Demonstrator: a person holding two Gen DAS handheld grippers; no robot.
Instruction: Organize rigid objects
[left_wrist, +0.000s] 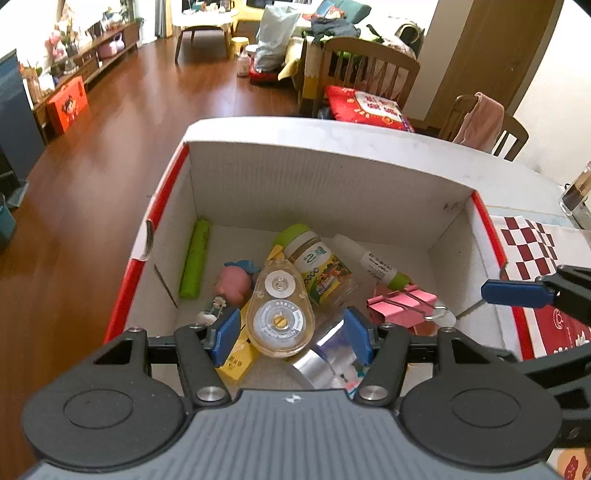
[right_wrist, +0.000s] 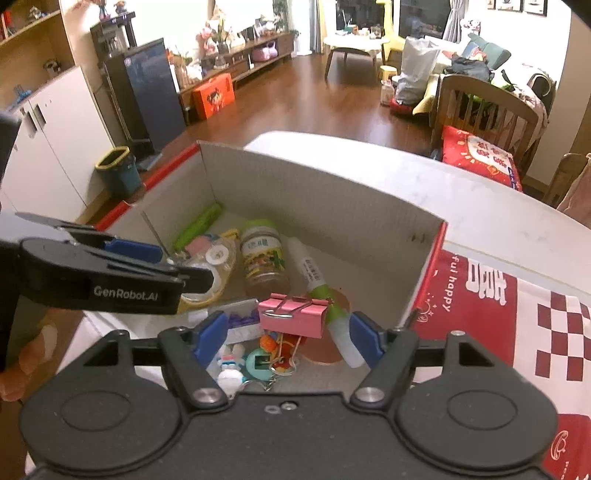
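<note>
A white cardboard box (left_wrist: 332, 177) with red edges holds the rigid objects. My left gripper (left_wrist: 291, 336) is open above it. A clear correction tape dispenser (left_wrist: 280, 310) lies between its blue pads, apart from both. Around it lie a green tube (left_wrist: 194, 258), a pink toy (left_wrist: 234, 282), a green-lidded jar (left_wrist: 316, 266) and a glue bottle (left_wrist: 373, 262). My right gripper (right_wrist: 288, 338) is open too, over a pink binder clip (right_wrist: 291, 314) that rests on the pile, free of the pads. The glue bottle (right_wrist: 325, 295) lies beside the clip.
The box stands on a white table (right_wrist: 480, 199) with a red patterned cloth (right_wrist: 517, 314) to its right. A silver tape roll (left_wrist: 325, 354) and a yellow packet (left_wrist: 236, 360) sit in the near part of the box. Chairs (left_wrist: 369, 74) and wooden floor (left_wrist: 129, 129) lie beyond.
</note>
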